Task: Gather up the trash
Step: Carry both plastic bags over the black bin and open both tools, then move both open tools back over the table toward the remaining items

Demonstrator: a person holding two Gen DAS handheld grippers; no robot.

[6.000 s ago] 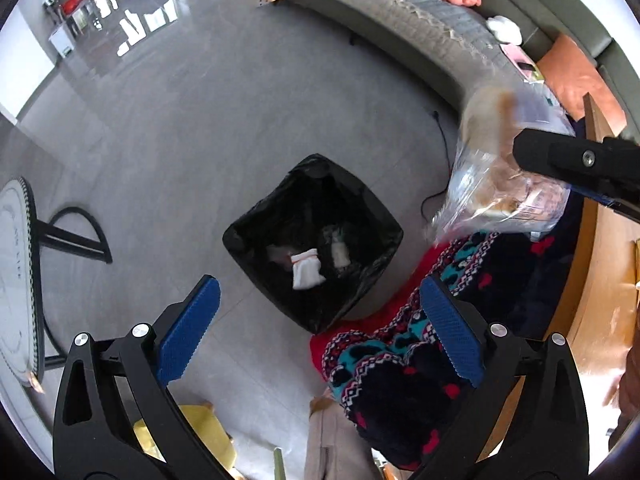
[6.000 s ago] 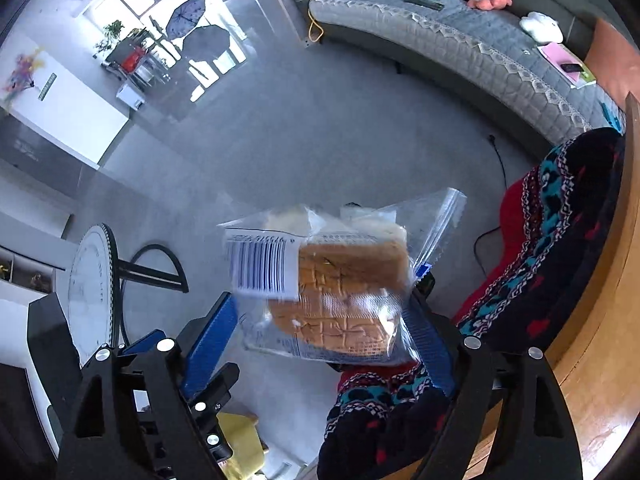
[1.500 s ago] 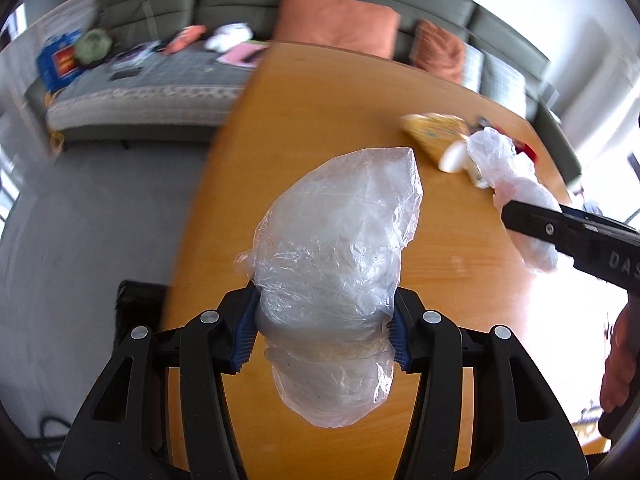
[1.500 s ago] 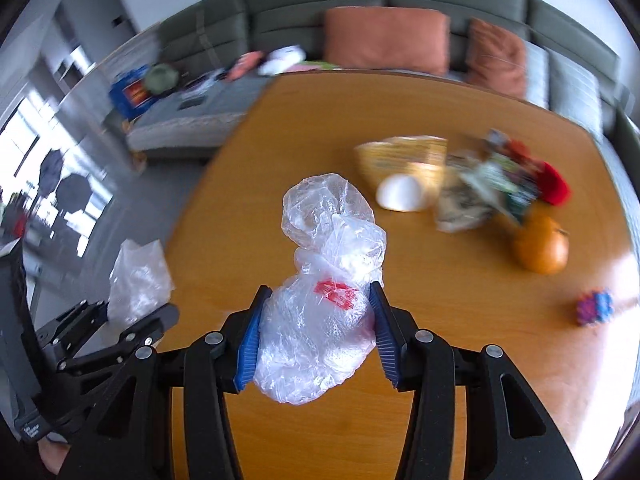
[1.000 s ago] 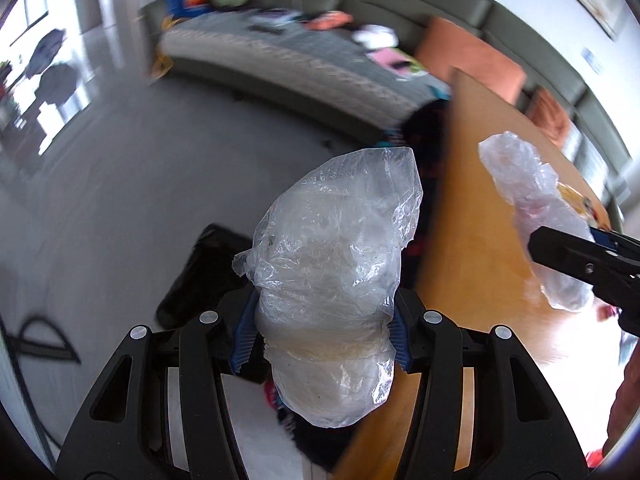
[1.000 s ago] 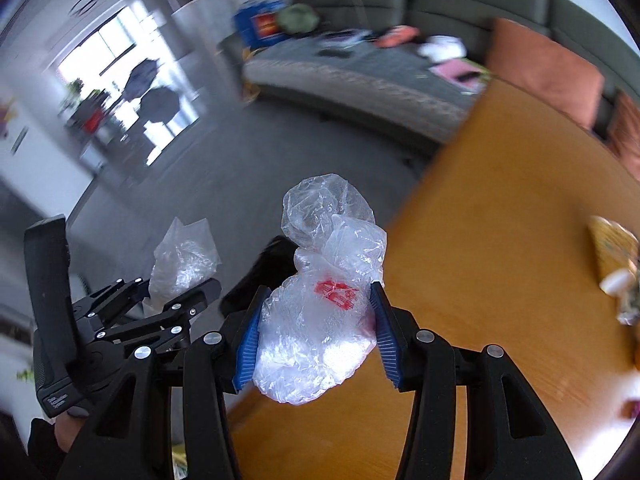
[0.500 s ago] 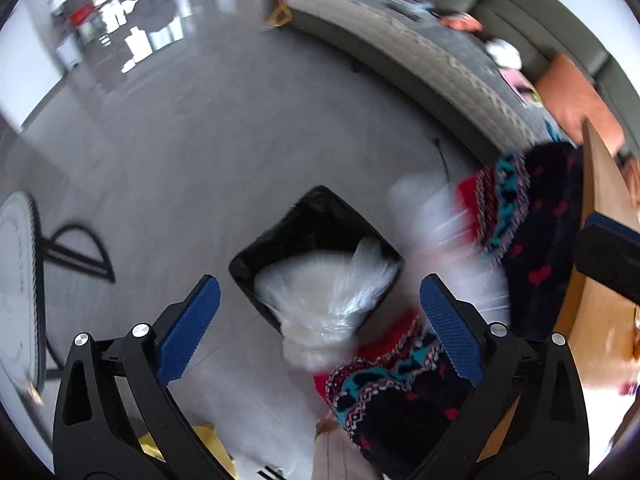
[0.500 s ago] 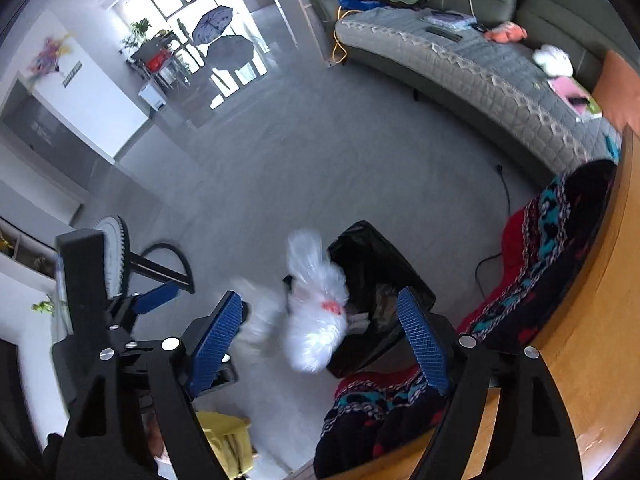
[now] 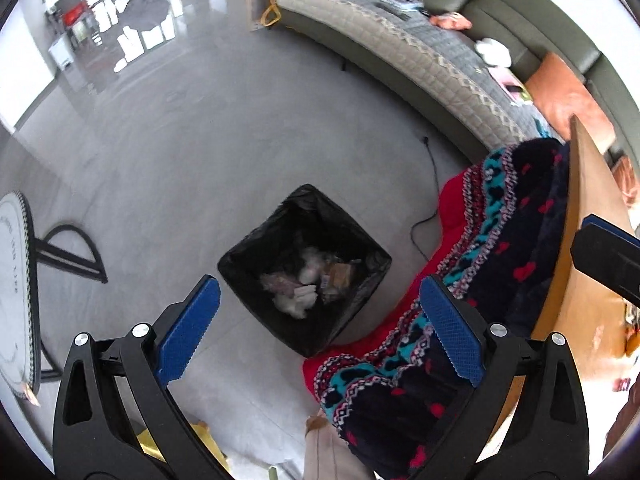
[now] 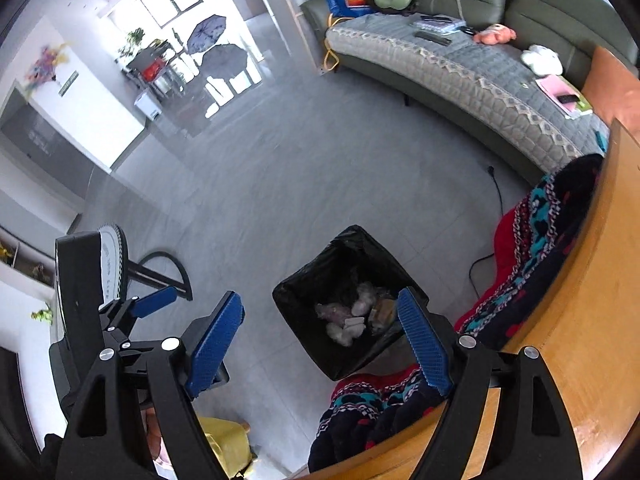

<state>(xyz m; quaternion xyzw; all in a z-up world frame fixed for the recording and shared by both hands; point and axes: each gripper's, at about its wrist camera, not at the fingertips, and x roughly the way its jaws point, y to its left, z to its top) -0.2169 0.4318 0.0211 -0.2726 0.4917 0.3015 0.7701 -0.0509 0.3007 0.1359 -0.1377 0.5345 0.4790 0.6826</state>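
A black-lined trash bin (image 9: 256,256) stands on the grey floor; it also shows in the right wrist view (image 10: 296,304). Clear plastic bags (image 9: 298,298) and a bread packet (image 9: 340,274) lie inside it, seen too in the right wrist view (image 10: 348,320). My left gripper (image 9: 316,332) is open and empty above the bin. My right gripper (image 10: 320,340) is open and empty above the bin. The left gripper shows at the left of the right wrist view (image 10: 152,308).
A patterned red, teal and dark blanket (image 9: 500,264) hangs over the edge of the wooden table (image 9: 588,280) right of the bin. A grey sofa (image 10: 460,72) runs along the back. A round side table (image 9: 16,292) stands at left. A black cable (image 9: 430,200) lies on the floor.
Both grippers swung from the table to above the bin, opened, and the two plastic bags dropped out. The bags now lie in the bin.
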